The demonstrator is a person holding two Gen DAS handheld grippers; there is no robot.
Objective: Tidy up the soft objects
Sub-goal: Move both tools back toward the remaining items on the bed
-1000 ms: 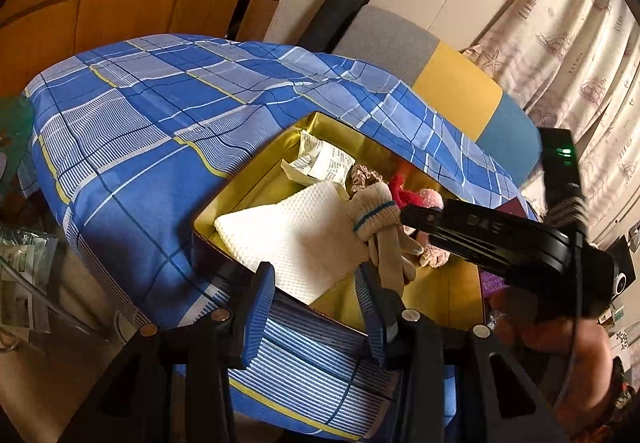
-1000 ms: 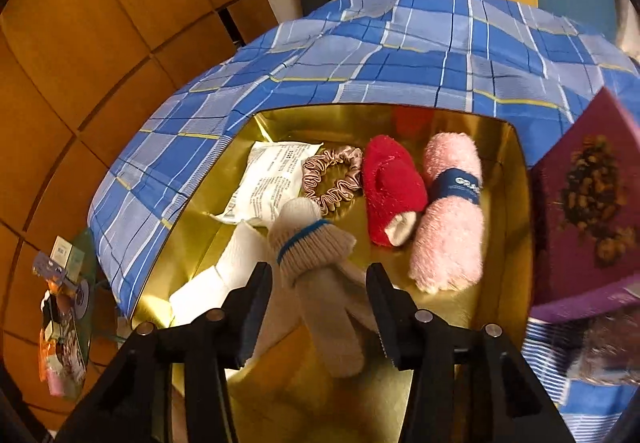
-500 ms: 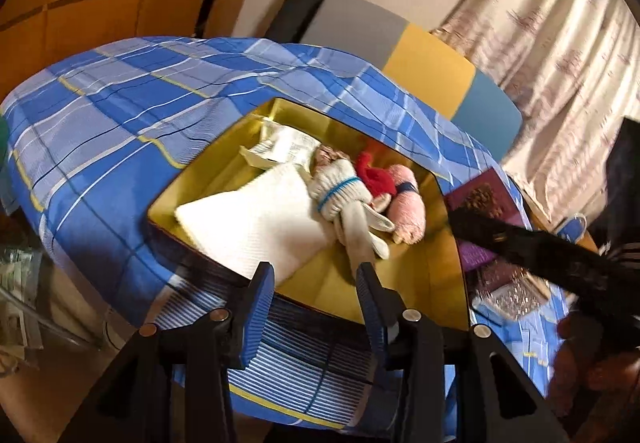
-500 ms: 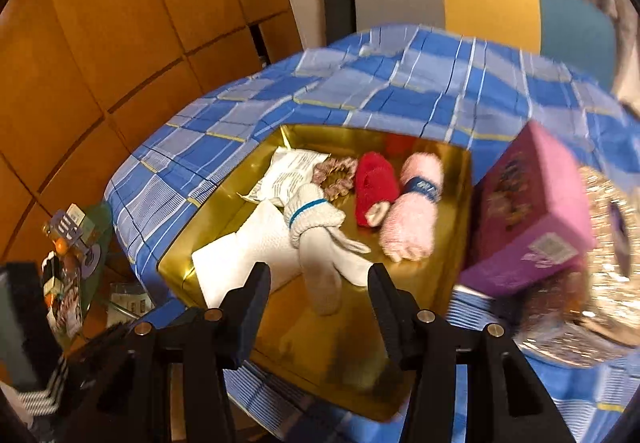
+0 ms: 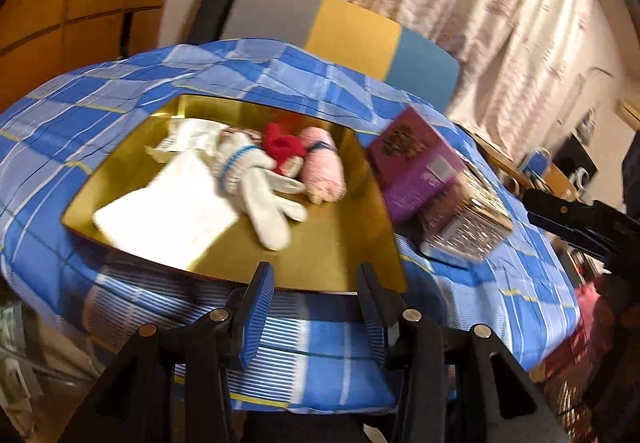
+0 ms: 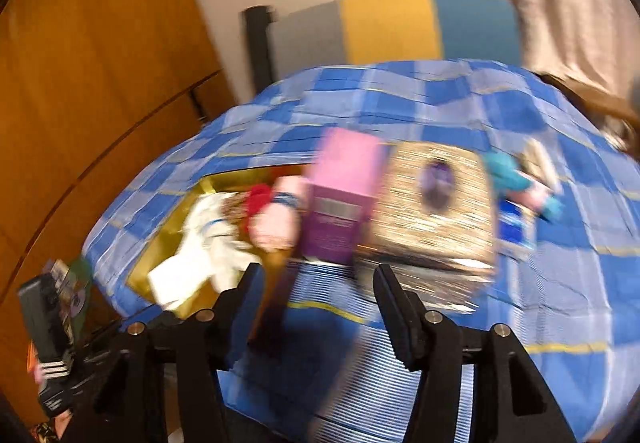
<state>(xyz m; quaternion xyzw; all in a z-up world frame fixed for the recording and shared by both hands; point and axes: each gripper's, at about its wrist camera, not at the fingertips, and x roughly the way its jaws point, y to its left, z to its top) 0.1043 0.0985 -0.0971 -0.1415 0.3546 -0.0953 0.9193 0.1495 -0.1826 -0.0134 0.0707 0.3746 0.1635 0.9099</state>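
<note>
Left claw: we see its jaws parted about halfway with nothing between them, hanging over the near edge of the checked cloth. Right claw: its jaws are opening, and they too hold nothing; only cloth lies under the gap.

Just ahead of the left claw sits the gold tray. In it we count a white cloth nearest the claw, a white glove lying partly on it, then a red roll and a pink roll side by side toward the far wall, with a paper packet in the far left corner. We judge these pieces as sorted.

Ahead of the right claw stand a purple box and a glittery box, touching. Beyond the glittery box, to the claw's right, we make out a blurred heap of teal and pink soft things on the cloth outside the tray; we judge these as left to move.
</note>
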